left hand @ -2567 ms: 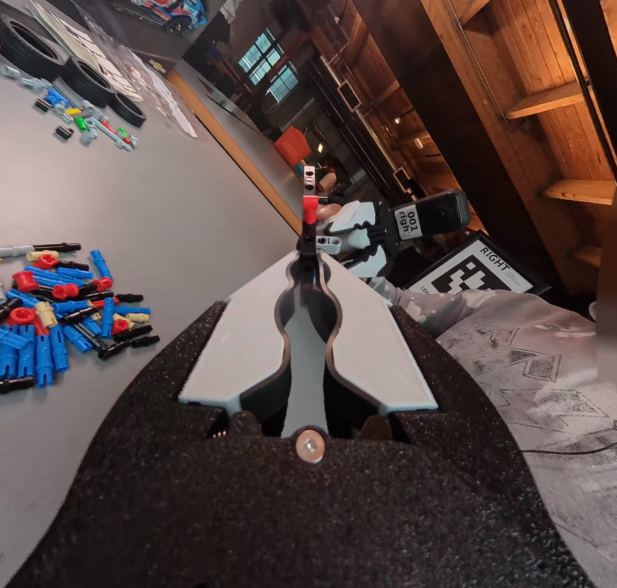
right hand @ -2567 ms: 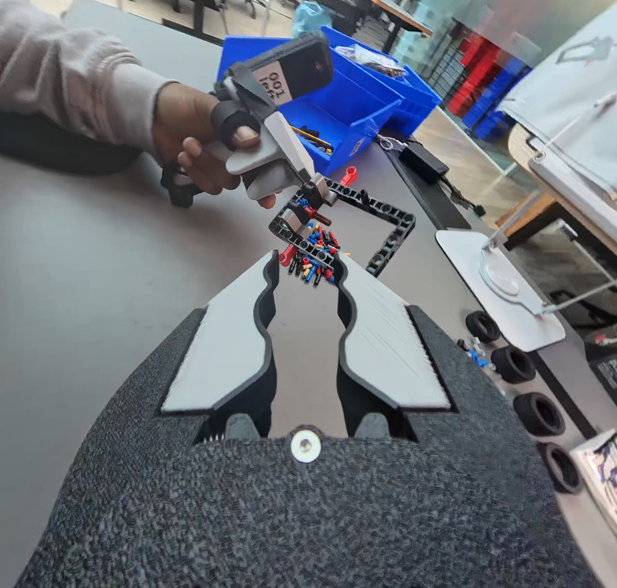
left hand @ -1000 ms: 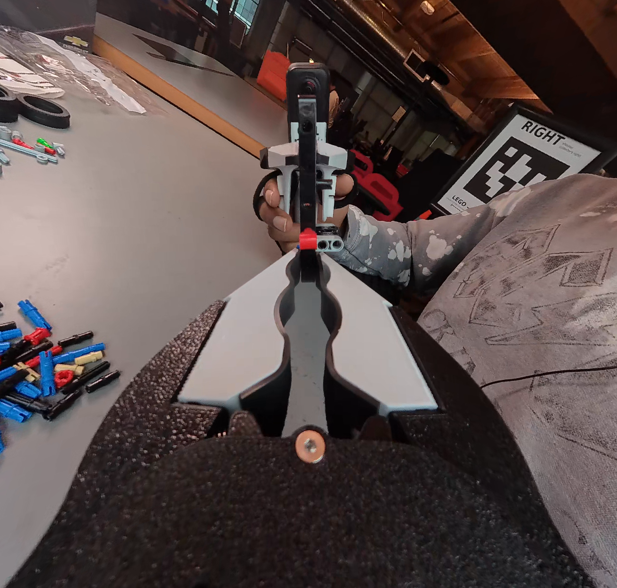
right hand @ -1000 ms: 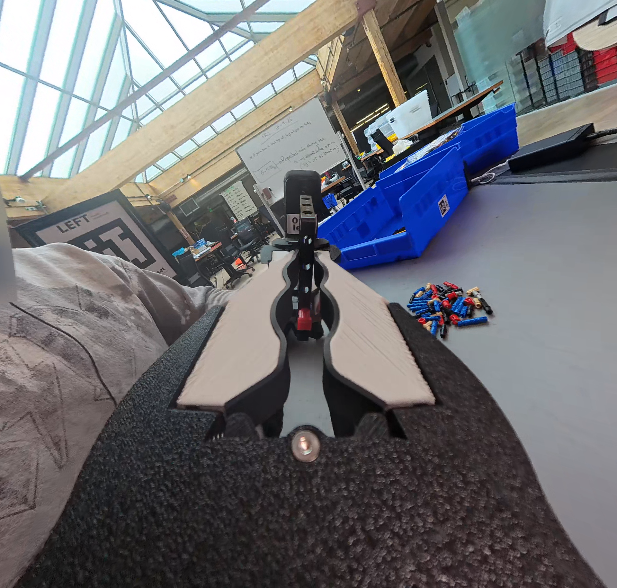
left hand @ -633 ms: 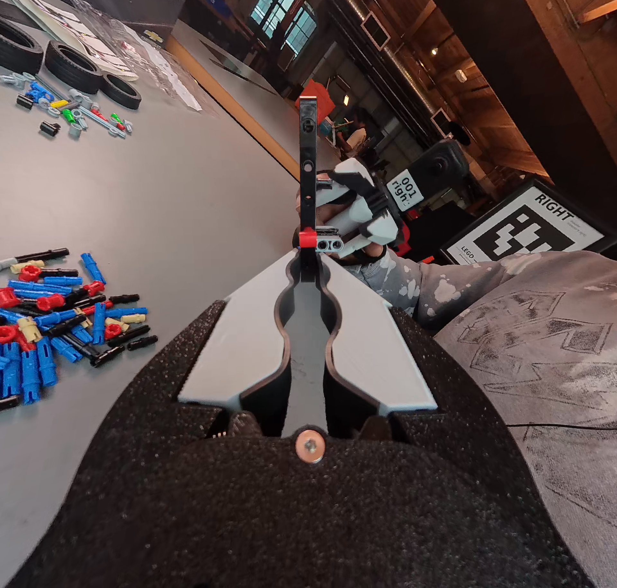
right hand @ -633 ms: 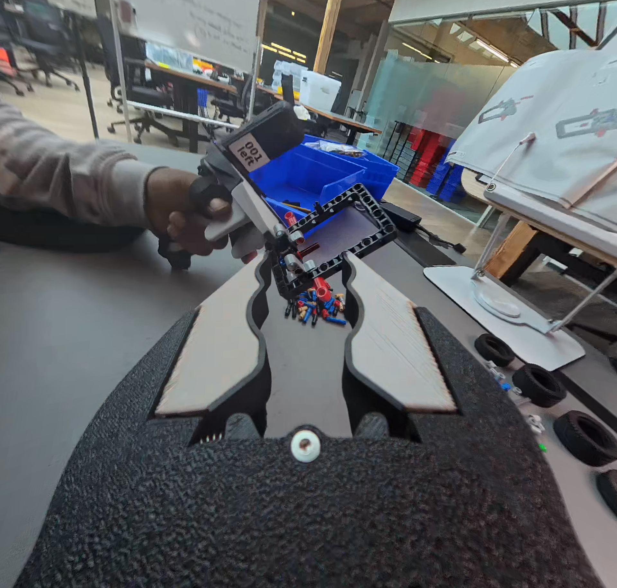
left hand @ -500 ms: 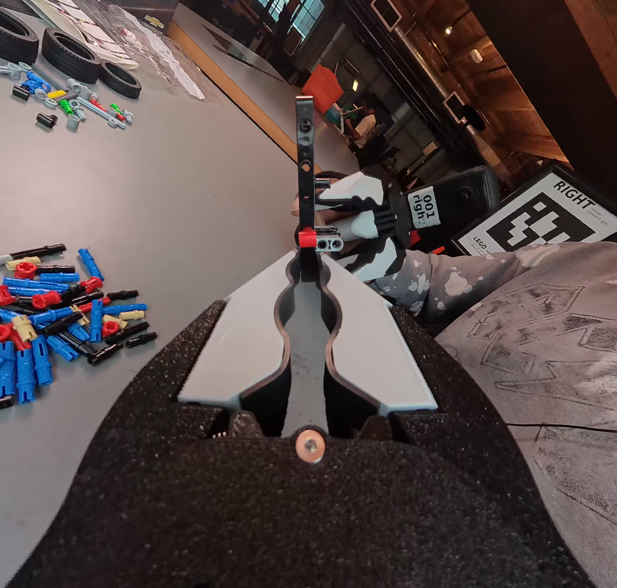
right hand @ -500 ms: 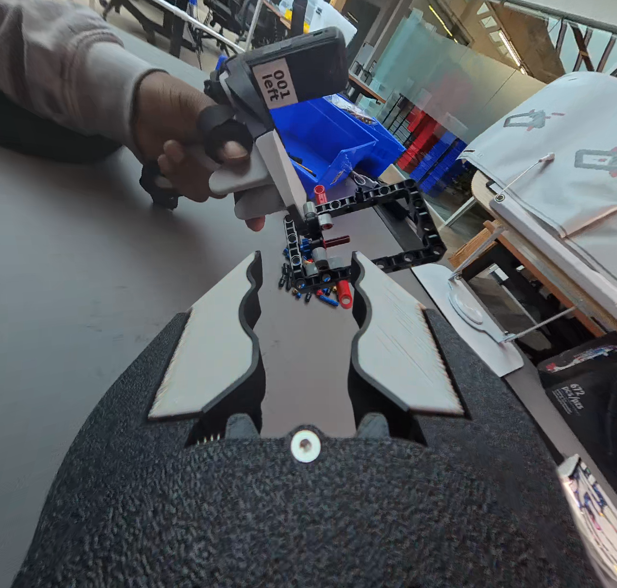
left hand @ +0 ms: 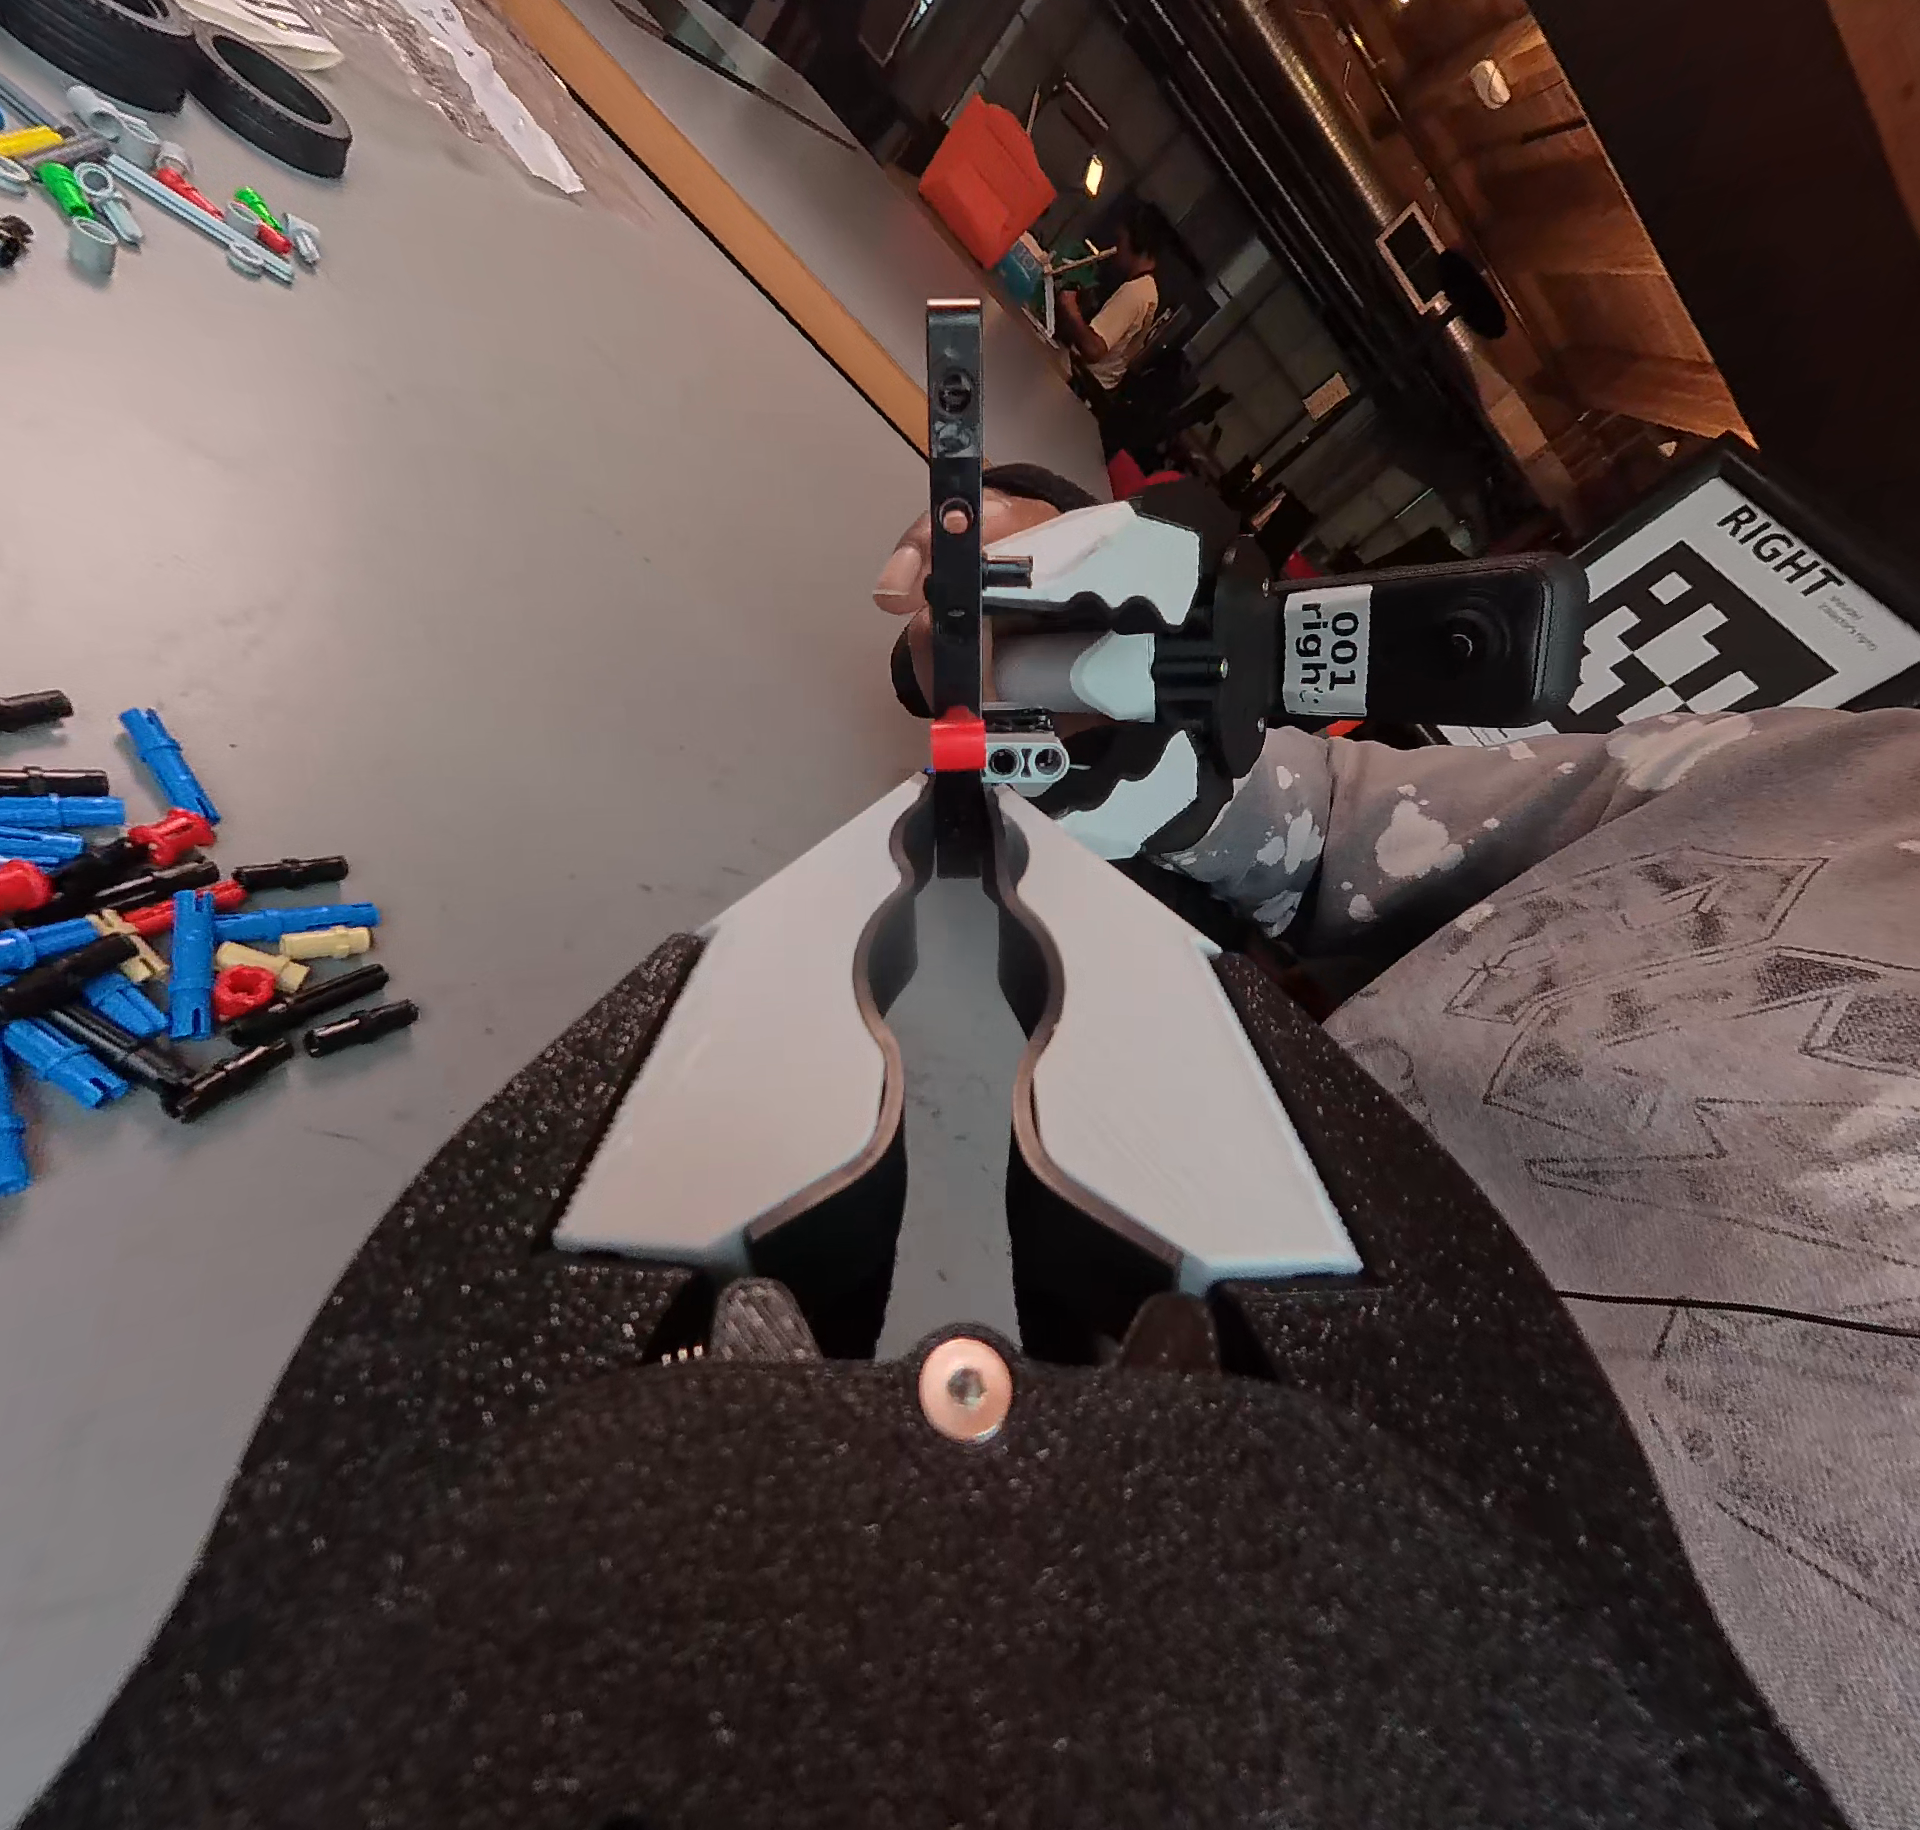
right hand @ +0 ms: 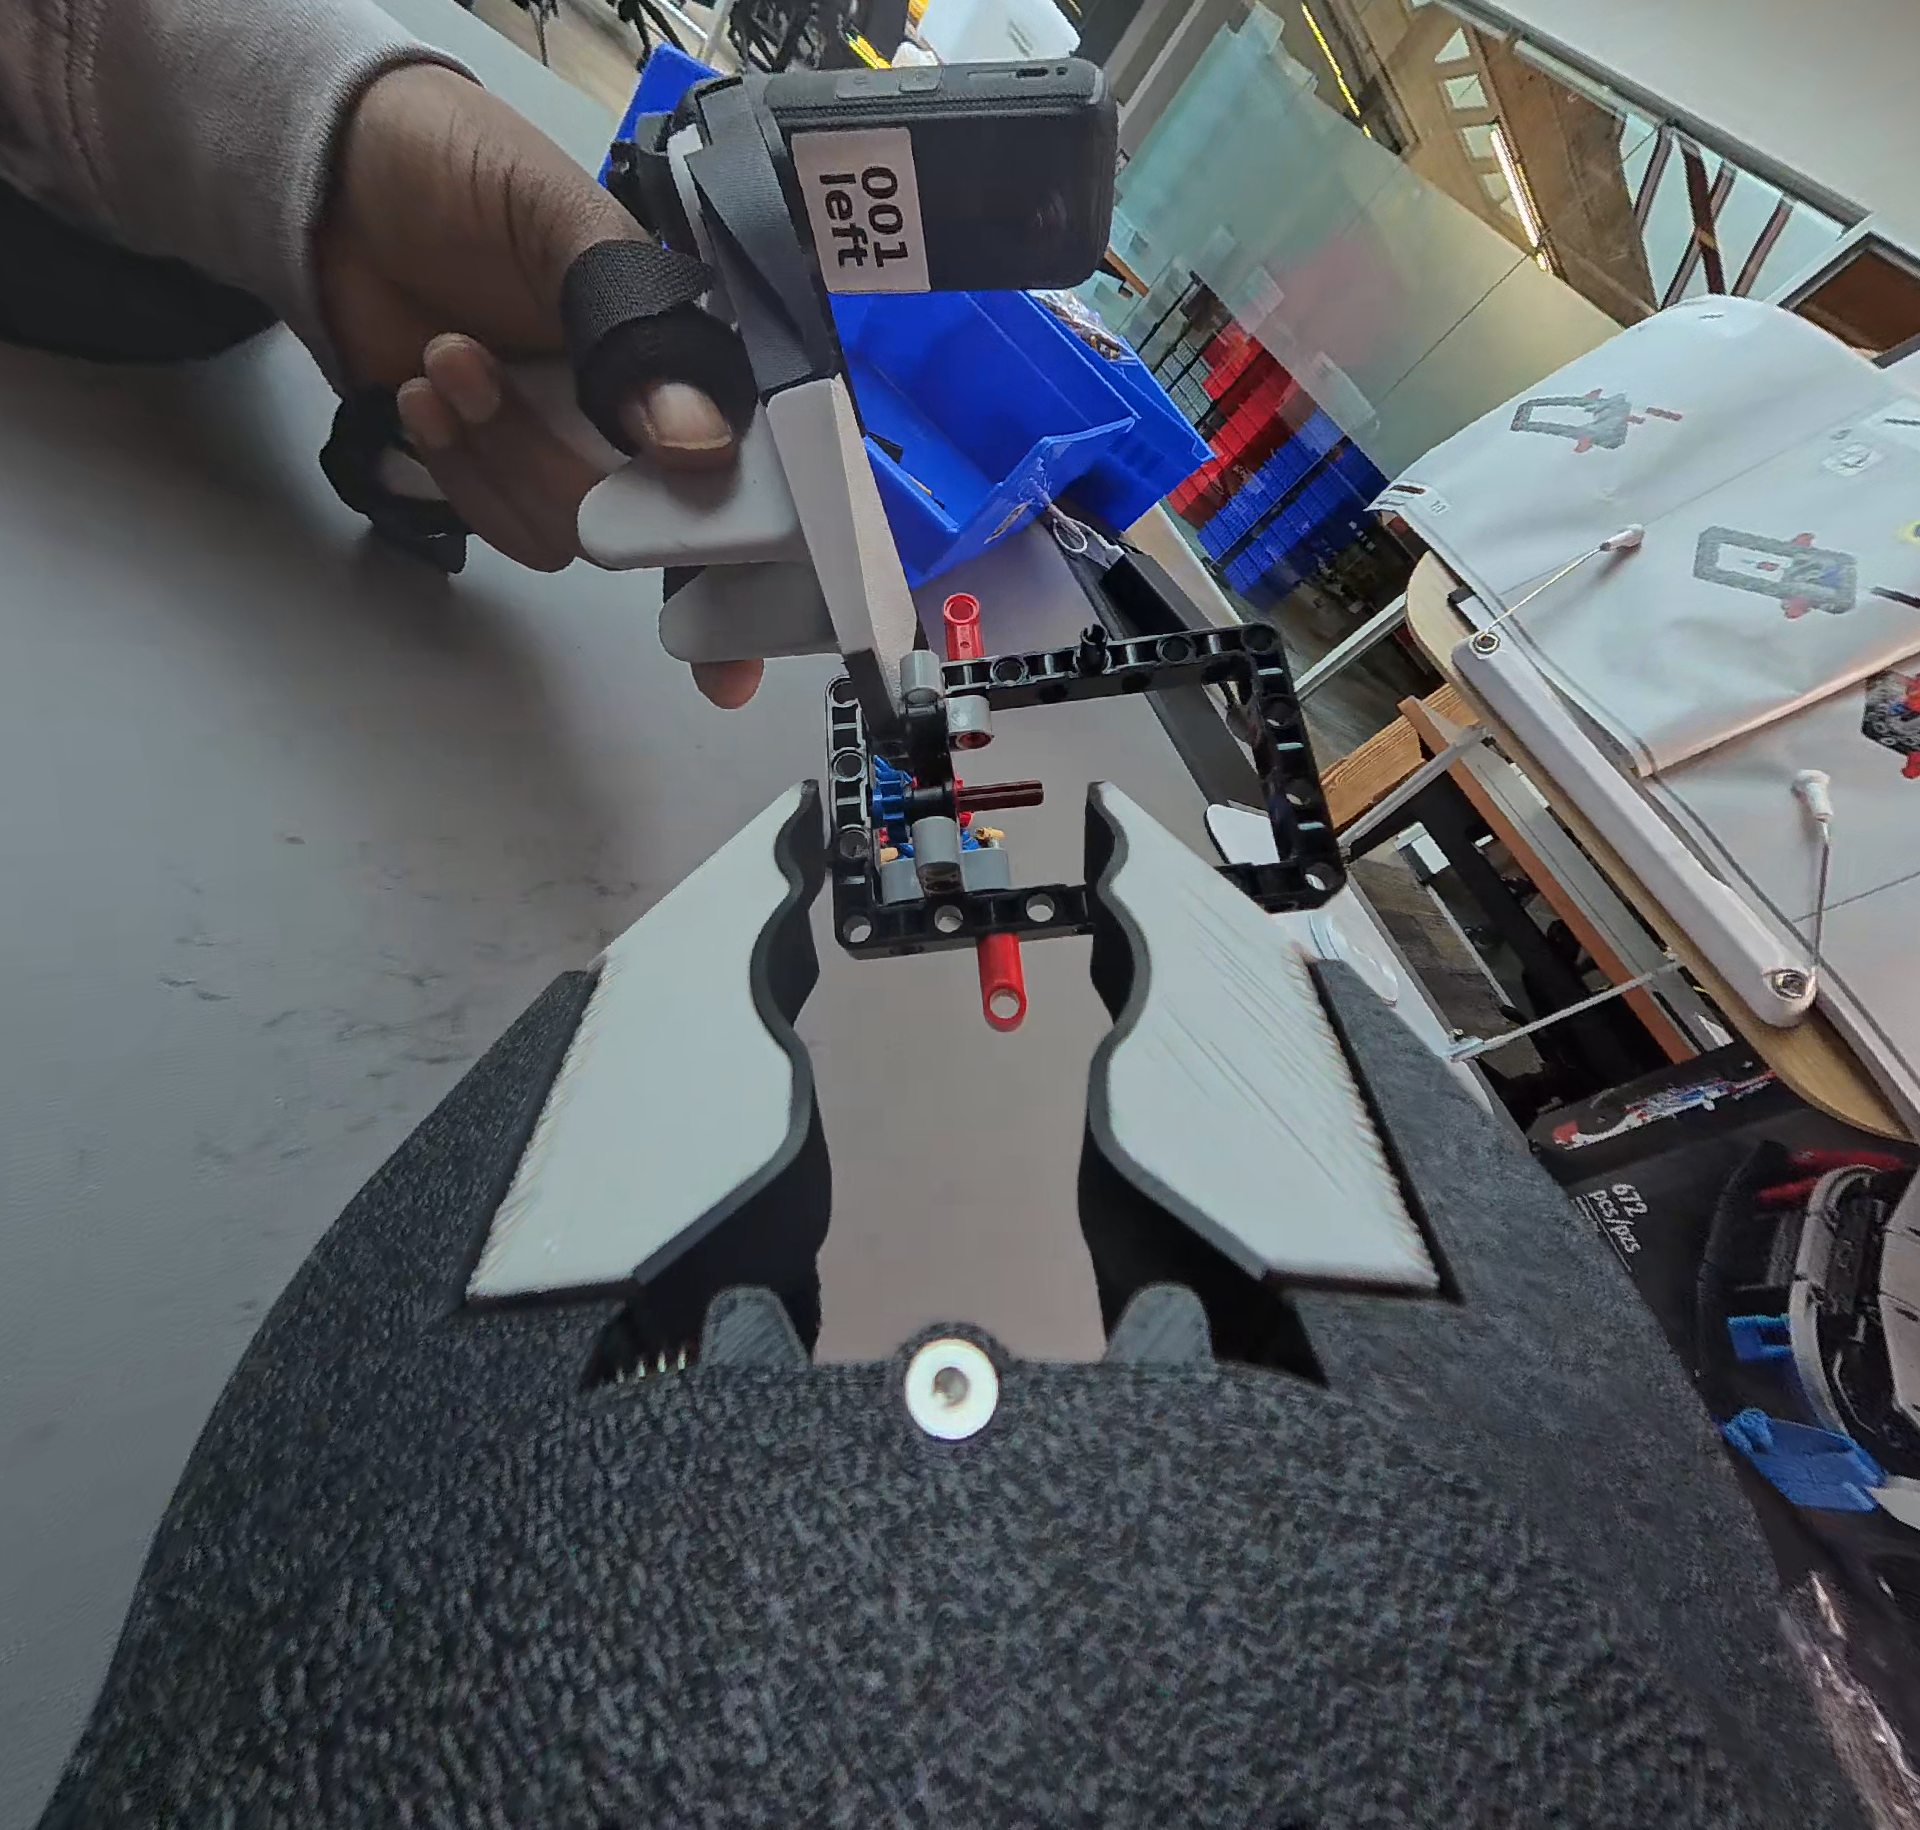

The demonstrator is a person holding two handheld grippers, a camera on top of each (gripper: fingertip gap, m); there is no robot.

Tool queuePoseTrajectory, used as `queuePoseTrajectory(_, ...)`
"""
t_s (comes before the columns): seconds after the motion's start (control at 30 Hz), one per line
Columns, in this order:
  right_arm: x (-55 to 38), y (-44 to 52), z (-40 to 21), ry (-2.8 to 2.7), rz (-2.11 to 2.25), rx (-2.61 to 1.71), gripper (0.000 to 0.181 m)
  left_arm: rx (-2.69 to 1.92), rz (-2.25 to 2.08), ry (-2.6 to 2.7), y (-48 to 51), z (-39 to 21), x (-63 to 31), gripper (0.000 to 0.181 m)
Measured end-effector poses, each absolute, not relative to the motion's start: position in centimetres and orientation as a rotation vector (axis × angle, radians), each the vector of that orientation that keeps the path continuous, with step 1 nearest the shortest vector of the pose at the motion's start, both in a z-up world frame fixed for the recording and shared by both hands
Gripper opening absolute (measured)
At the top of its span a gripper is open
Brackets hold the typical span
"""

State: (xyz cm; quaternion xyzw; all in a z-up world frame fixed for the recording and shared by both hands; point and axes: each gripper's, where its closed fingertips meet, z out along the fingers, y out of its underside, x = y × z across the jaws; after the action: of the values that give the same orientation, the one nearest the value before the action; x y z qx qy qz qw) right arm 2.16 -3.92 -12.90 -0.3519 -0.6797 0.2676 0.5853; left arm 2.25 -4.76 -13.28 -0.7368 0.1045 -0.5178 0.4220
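Observation:
My left gripper (left hand: 956, 824) is shut on the lower end of a black rectangular beam frame (left hand: 954, 492), seen edge-on and standing upright above the table. A red pin (left hand: 957, 746) and a grey connector (left hand: 1027, 762) sit on it. In the right wrist view the frame (right hand: 1143, 653) hangs from the left gripper (right hand: 894, 679), with grey connectors, a dark red axle (right hand: 997, 795) and a red pin (right hand: 1000, 980). My right gripper (right hand: 951, 814) is open, its fingertips on either side of the frame's near corner. It also shows in the left wrist view (left hand: 1049, 617).
A pile of blue, black and red pins (left hand: 125, 939) lies at the left. Black tyres (left hand: 270, 102) and small parts (left hand: 156, 191) lie farther back. Blue bins (right hand: 987, 398) stand behind the frame. An instruction booklet on a stand (right hand: 1662, 585) and a dark box (right hand: 1662, 1157) are at the right. Less than 4 cm separates the two grippers' tips.
One second ago my right gripper was shut on the frame; it let go, backed off, and has now opened wider and come close again. My left gripper has held the frame throughout.

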Motion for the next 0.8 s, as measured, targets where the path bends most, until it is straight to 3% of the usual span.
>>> queuePoseTrajectory(0.23,2.21,-4.57,-13.26,-1.617,0.614,-0.787,0.04,-1.859,-1.312,0.26,-4.87,-13.61,2.47,0.007)
queuePoseTrajectory(0.8,2.0,-4.1,-13.76,-1.599,0.736,-0.955,0.039,-1.872,-1.303,0.202,-4.3,-13.97,1.95,0.006)
